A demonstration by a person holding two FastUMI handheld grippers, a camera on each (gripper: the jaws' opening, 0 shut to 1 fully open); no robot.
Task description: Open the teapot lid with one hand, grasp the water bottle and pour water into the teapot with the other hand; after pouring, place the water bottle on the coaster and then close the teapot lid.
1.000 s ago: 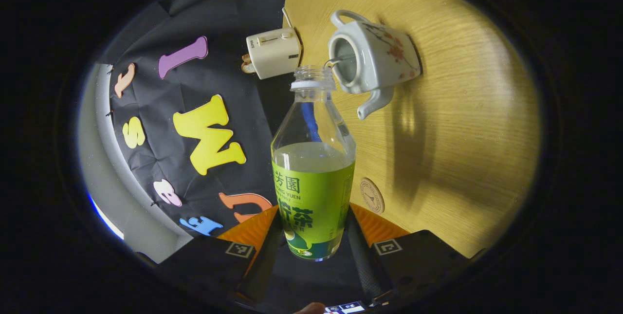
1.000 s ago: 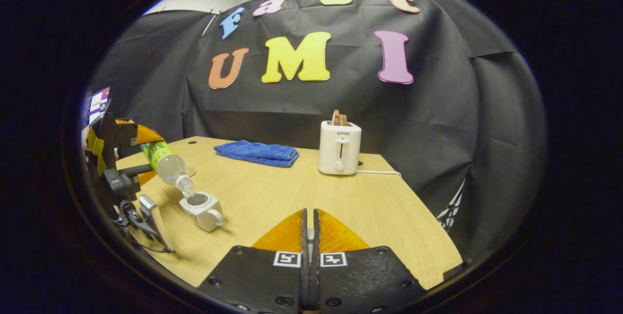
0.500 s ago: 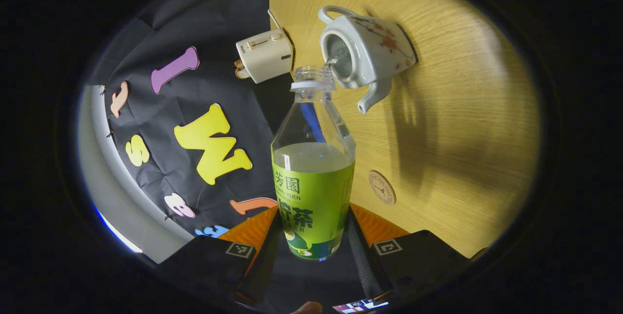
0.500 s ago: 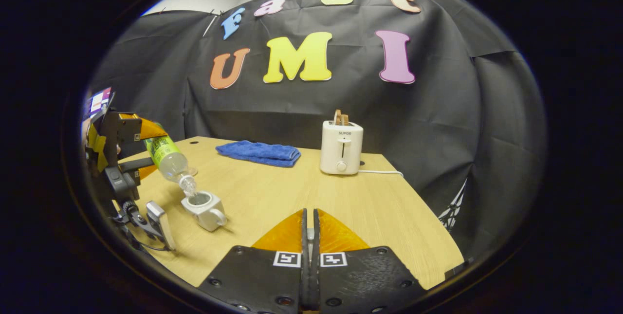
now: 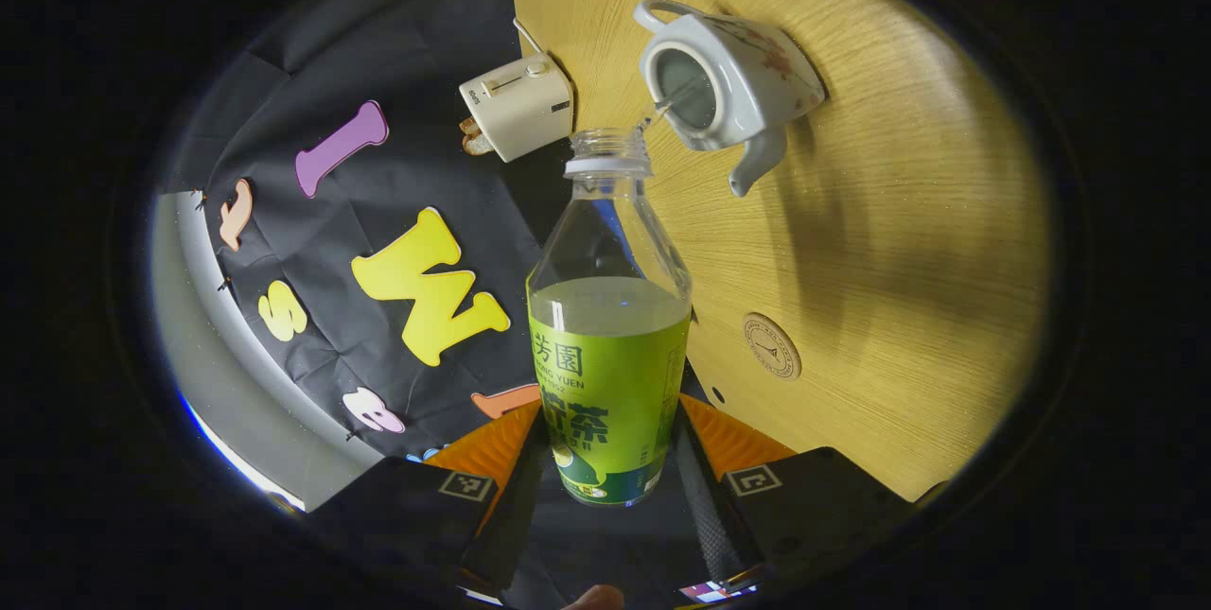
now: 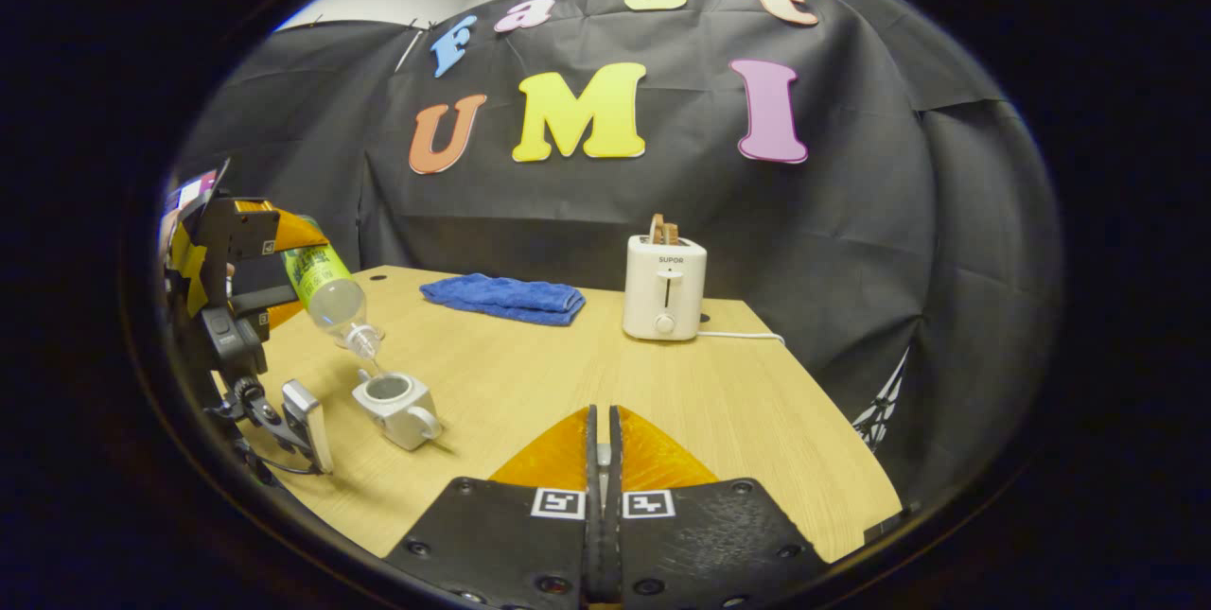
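My left gripper (image 5: pixel 610 407) is shut on the green-labelled water bottle (image 5: pixel 610 345), which is tilted mouth-down toward the white flowered teapot (image 5: pixel 728 80). The teapot stands open on the table, and a thin stream of water (image 5: pixel 662 109) runs from the bottle mouth into it. In the right gripper view the bottle (image 6: pixel 326 284) hangs a little above the teapot (image 6: pixel 393 402), held by the left gripper (image 6: pixel 274 251). My right gripper (image 6: pixel 598 440) is held shut over the table's near side, with a pale sliver of the teapot lid (image 6: pixel 598 452) between its fingers. A round coaster (image 5: pixel 772 346) lies near the bottle's base.
A white toaster (image 6: pixel 664 287) with toast in it stands at the back of the wooden table (image 6: pixel 757 402), its cord trailing right. A folded blue towel (image 6: pixel 501 296) lies at the back left. A hand holds the left gripper at the table's left edge.
The bottle has risen and drawn back a little from the teapot, so its mouth is higher above the opening. The stream has thinned. The right gripper has not moved.
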